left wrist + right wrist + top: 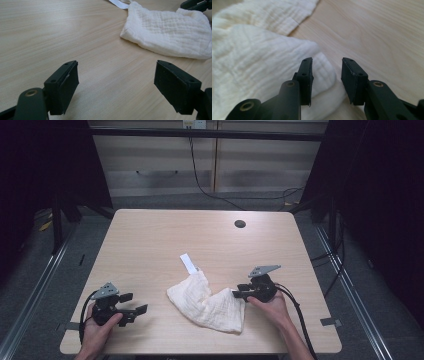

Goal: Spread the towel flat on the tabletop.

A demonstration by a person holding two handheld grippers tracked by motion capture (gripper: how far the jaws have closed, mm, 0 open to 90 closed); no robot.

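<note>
A crumpled white muslin cloth (207, 302) lies on the wooden table (200, 235), near its front edge. My right gripper (238, 291) is at the cloth's right corner, its jaws partly apart. In the right gripper view the gripper (327, 72) has the edge of the cloth (257, 62) lying in the gap between the pads, which do not press on it. My left gripper (136, 302) rests left of the cloth, apart from it. Its jaws stand wide open over bare wood (116, 85), with the cloth (170, 32) farther off.
A white paper label (189, 264) lies at the cloth's far corner. A round cable hole (240, 224) sits near the table's back edge. Cables trail from both grippers toward the front. Dark curtains and a metal frame flank the table.
</note>
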